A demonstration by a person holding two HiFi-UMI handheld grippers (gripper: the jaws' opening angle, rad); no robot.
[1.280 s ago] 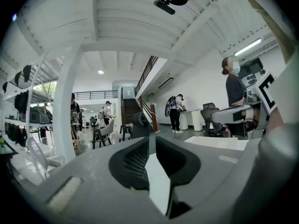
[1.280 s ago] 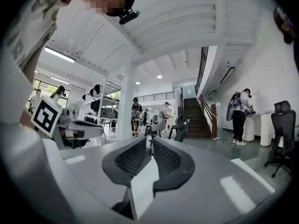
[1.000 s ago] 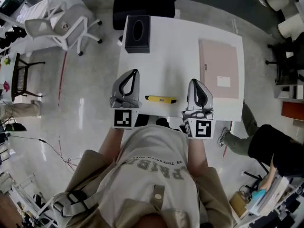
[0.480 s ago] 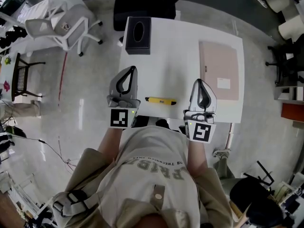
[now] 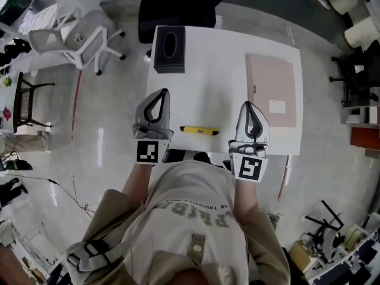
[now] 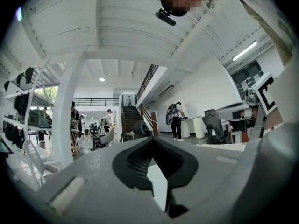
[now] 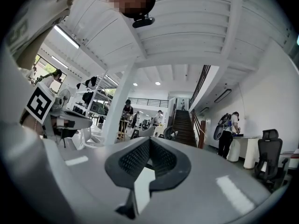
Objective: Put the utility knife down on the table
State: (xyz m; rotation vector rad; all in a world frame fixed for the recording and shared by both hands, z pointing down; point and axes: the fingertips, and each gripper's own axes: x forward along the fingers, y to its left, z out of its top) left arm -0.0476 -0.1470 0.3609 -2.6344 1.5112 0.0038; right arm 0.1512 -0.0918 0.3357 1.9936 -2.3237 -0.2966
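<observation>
A yellow utility knife point(image 5: 199, 130) lies flat on the white table point(image 5: 219, 70) near its front edge, between my two grippers and touched by neither. My left gripper point(image 5: 161, 92) is over the table's front left corner, shut and empty. My right gripper point(image 5: 248, 105) is right of the knife, also shut with nothing in it. In the left gripper view the left gripper point(image 6: 150, 139) points level across the room with its jaws together. The right gripper point(image 7: 149, 139) in its own view shows the same. The knife appears in neither gripper view.
A black tissue box point(image 5: 169, 48) stands at the table's far left corner. A pink board point(image 5: 271, 91) lies along its right side. A black chair point(image 5: 175, 8) is behind the table and a white chair point(image 5: 74, 37) stands to the left.
Both grippers have shifted slightly, the right one a little up; the knife stays where it lay. A person at the lower right has left the view.
</observation>
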